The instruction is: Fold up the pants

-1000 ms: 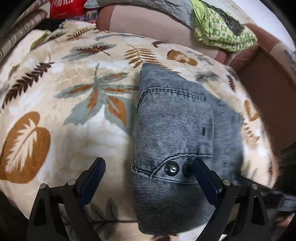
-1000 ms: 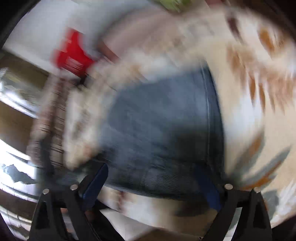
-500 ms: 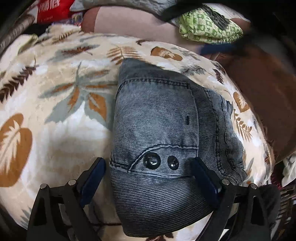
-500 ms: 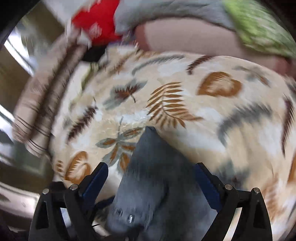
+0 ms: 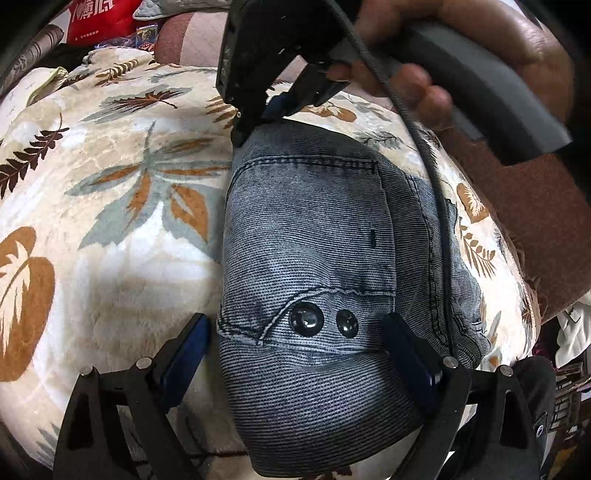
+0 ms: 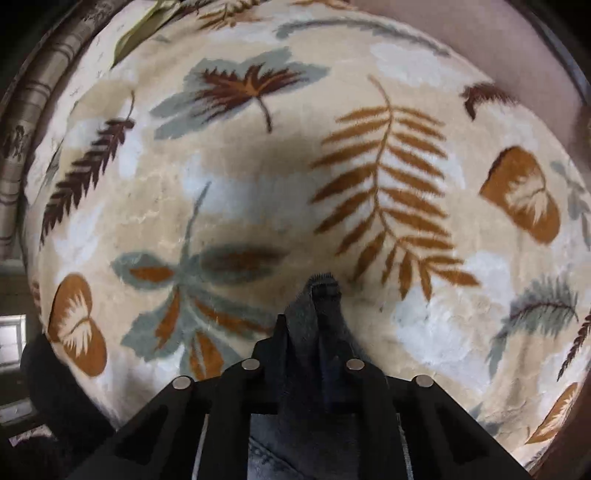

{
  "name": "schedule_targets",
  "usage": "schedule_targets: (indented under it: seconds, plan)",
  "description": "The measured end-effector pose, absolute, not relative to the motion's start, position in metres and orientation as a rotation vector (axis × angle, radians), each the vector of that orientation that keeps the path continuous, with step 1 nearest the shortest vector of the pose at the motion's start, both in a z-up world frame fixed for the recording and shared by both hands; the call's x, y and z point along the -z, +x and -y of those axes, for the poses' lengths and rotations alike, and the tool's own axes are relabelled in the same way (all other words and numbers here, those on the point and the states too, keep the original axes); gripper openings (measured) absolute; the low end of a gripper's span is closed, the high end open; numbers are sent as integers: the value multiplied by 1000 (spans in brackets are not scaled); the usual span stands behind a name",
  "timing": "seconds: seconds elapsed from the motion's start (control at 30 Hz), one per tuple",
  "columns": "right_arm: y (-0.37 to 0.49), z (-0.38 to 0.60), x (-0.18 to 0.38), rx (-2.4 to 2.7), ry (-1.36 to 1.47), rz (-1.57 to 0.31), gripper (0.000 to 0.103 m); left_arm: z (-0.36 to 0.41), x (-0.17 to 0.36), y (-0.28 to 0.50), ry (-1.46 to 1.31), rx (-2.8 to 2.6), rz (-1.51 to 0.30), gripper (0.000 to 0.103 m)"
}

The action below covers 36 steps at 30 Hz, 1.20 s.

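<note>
Grey-blue denim pants (image 5: 310, 258) lie folded into a thick bundle on a leaf-patterned blanket (image 5: 110, 206), two metal buttons facing up near me. My left gripper (image 5: 295, 354) is open, its fingers on either side of the bundle's near end. My right gripper (image 5: 255, 118), held by a hand, is shut on the bundle's far corner. In the right wrist view the right gripper (image 6: 314, 325) pinches a bunched fold of the pants (image 6: 321, 295) between closed jaws.
A brown sofa arm (image 5: 535, 206) runs along the right of the blanket. A red bag (image 5: 99, 18) and cushions lie at the back. The blanket (image 6: 258, 166) spreads wide beyond the pants.
The right gripper swung over the pants, came down at the far corner and shut on it. The left gripper stayed open around the near end.
</note>
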State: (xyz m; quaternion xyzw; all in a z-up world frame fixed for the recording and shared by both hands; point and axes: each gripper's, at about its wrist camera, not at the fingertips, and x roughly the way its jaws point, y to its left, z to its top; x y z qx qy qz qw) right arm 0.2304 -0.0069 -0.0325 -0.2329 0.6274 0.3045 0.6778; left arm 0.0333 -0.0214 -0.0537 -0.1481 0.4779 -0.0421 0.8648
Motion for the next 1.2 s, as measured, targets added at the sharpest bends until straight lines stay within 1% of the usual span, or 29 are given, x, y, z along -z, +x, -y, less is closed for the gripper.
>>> schedule_targets:
  seconds: [0.07, 0.13, 0.2, 0.23, 0.27, 0.3, 0.33, 0.37, 0.4, 0.5, 0.57, 0.67, 0.73, 0.8, 0.93, 0.97, 1.0, 1.03, 1.07, 1.13, 1.2]
  plan:
    - [233, 7, 36, -652, -494, -1372, 13, 20, 54, 33, -312, 86, -1000, 94]
    - [235, 11, 35, -650, -431, -1329, 16, 21, 54, 30, -305, 82, -993, 94]
    - [238, 21, 20, -608, -378, -1249, 17, 23, 54, 27, -296, 80, -984, 94]
    - [241, 36, 4, -582, -290, -1205, 19, 23, 54, 26, -299, 78, -980, 94]
    - [241, 49, -9, -575, -224, -1172, 25, 23, 54, 26, -303, 77, -977, 94]
    - [238, 61, -22, -574, -174, -1146, 37, 24, 54, 25, -303, 76, -975, 94]
    - [231, 79, -38, -580, -119, -1128, 44, 24, 53, 24, -302, 72, -971, 94]
    - [223, 92, -46, -592, -84, -1125, 60, 25, 53, 23, -304, 70, -965, 94]
    - [209, 110, -55, -604, -48, -1117, 63, 24, 54, 22, -312, 68, -958, 94]
    - [176, 154, -56, -644, 52, -1133, 63, 24, 53, 19, -324, 64, -950, 94]
    - [148, 194, -46, -650, 183, -1142, 63, 21, 51, 18, -353, 57, -955, 94]
    - [134, 239, 7, -627, 394, -1194, 63, 15, 40, 13, -370, 19, -951, 94]
    - [139, 250, 58, -605, 454, -1314, 58, 10, 29, 6, -379, -10, -938, 94]
    - [136, 265, 54, -624, 567, -1255, 59, 6, 19, -3, -351, -37, -922, 94]
    - [105, 273, 7, -705, 554, -1147, 59, -2, 8, -18, -306, -98, -906, 94]
    - [95, 276, 4, -739, 573, -1135, 61, -3, 7, -19, -296, -111, -912, 94]
    - [81, 279, 3, -768, 599, -1116, 67, -4, 8, -19, -295, -112, -917, 94]
    - [73, 281, 8, -773, 606, -1108, 70, -4, 9, -17, -297, -112, -922, 94]
    - [64, 279, 22, -766, 597, -1123, 78, -2, 12, -14, -292, -118, -935, 94]
    - [61, 274, 65, -735, 572, -1216, 77, 2, 27, -5, -282, -98, -993, 94]
    - [59, 285, 62, -747, 658, -1172, 77, 2, 41, -1, -272, -107, -1038, 95]
